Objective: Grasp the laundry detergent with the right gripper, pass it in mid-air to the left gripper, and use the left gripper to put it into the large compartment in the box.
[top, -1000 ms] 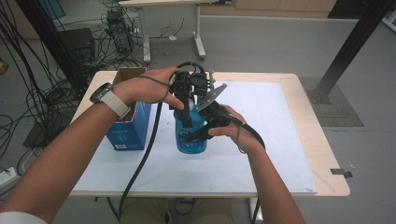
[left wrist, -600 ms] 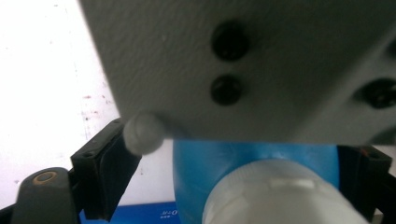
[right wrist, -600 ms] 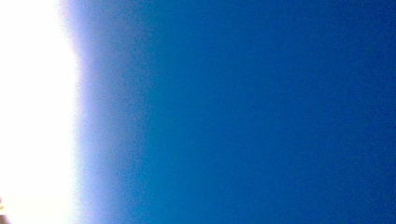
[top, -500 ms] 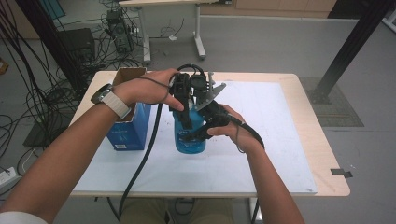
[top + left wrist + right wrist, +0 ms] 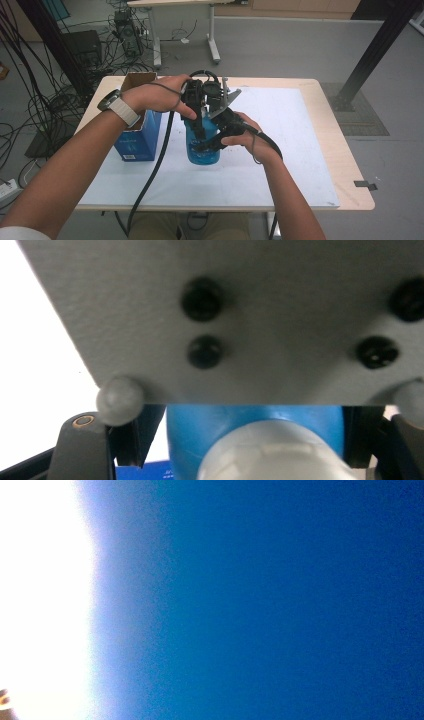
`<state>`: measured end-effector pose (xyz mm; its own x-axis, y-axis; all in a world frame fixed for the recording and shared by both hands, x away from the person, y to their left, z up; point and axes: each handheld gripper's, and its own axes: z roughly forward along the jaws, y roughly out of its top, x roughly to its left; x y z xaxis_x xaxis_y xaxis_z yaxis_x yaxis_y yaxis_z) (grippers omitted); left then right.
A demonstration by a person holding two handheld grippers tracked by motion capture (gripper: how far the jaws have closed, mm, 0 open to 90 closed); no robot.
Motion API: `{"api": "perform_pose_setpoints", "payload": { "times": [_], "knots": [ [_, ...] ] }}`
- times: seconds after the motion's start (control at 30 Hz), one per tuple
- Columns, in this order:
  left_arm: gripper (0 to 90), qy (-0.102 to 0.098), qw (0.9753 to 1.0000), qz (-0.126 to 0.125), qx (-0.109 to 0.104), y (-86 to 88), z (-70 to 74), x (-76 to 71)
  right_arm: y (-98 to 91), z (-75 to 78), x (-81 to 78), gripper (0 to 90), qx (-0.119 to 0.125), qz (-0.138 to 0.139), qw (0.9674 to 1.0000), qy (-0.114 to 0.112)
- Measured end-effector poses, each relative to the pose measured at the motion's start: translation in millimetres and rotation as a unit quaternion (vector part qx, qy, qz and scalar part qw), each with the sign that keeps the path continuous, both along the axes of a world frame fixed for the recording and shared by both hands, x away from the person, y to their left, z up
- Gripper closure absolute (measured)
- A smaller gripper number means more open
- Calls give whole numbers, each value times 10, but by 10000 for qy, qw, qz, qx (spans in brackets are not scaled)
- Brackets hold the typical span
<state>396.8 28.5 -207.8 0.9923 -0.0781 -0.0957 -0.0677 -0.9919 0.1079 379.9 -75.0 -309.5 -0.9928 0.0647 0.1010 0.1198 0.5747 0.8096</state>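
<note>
Much of the working area is obscured. In the high view the two hands and their tools crowd over the blue bottle (image 5: 202, 147), so only its lower body shows, and its top is covered. The right gripper view is pressed so near that it gives little beyond an unfocused blue surface (image 5: 260, 600) with a washed-out white band at the left; no jaw detail can be read there. In the left gripper view a grey plate (image 5: 225, 320) belonging to the other tool spans the upper frame, and below it the bottle's blue shoulder (image 5: 200, 425) and pale grey cap (image 5: 270, 452) appear, cut off at the bottom edge. The bottle stands upright on the white sheet (image 5: 300, 140) near the middle of the table (image 5: 350, 165). The right gripper (image 5: 212, 145) is clamped across the bottle's body from the side. The left gripper (image 5: 199, 127) comes down at the bottle's top; its jaws have just been closing with the cap between them, but whether the pads already press on it cannot be told. What the bottle contains cannot be made out. Just beside it stands a blue carton (image 5: 135, 137) with its top flaps open; its inside is hidden by the left hand (image 5: 157, 95).
</note>
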Motion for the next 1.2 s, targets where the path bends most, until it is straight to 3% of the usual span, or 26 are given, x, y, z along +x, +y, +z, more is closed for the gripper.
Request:
{"api": "perform_pose_setpoints", "payload": {
  "times": [0.27, 0.33, 0.4, 0.43, 0.47, 0.53, 0.57, 0.63, 0.67, 0.8, 0.83, 0.87, 1.0, 1.03, 1.1, 1.2],
  "knots": [
    [316, 40, 10000, -23, -16, 3, -9, -4, 10, 2, -14, 434, 29, 27, 9999, 123],
    [335, 55, 10000, -42, -13, 3, -12, -8, 10, -2, -4, 434, -31, 0, 10000, 37],
    [347, 49, 10000, -53, -46, 4, -14, -10, 10, -1, -9, 434, -21, -14, 10000, 85],
    [371, 63, 9999, -58, -66, 4, -11, -11, 8, 10, -29, 435, 44, 9, 9996, 263],
    [371, 50, 9999, -65, -71, 5, -10, -10, 9, 3, -5, 435, 22, -23, 9999, 97],
    [373, 25, 9999, -82, -76, 10, -10, -17, 9, 10, -11, 435, -2, -47, 9999, 101],
    [374, 23, 9999, -74, -71, 12, -8, -19, 8, 20, -34, 436, 24, -13, 9997, 246],
    [375, 48, 9999, -75, -61, 13, -10, -17, 11, 10, -11, 436, 8, -18, 9999, 110],
    [375, 39, 9999, -76, -60, 15, -11, -15, 12, 18, -34, 436, 32, 12, 9996, 269],
    [377, 24, 10000, -72, -63, 21, -12, -24, 14, 14, -23, 436, -9, -46, 9999, 142],
    [377, 21, 10000, -73, -59, 22, -13, -24, 16, 22, -40, 436, 17, -4, 9996, 290],
    [378, 15, 10000, -63, -61, 22, -13, -24, 17, 14, -23, 437, -20, -40, 9999, 143],
    [379, -17, 9999, -70, -80, 22, -14, -26, 14, 17, -24, 436, -34, -59, 9999, 138],
    [379, -18, 9999, -58, -98, 24, -15, -27, 13, 23, -39, 437, -6, -22, 9996, 282],
    [379, -34, 9999, -59, -128, 27, -15, -24, 10, 10, -18, 437, 25, -5, 9999, 146],
    [379, -28, 9999, -63, -123, 24, -9, -27, 6, 14, -18, 436, 36, -4, 9999, 144]
  ]
}}
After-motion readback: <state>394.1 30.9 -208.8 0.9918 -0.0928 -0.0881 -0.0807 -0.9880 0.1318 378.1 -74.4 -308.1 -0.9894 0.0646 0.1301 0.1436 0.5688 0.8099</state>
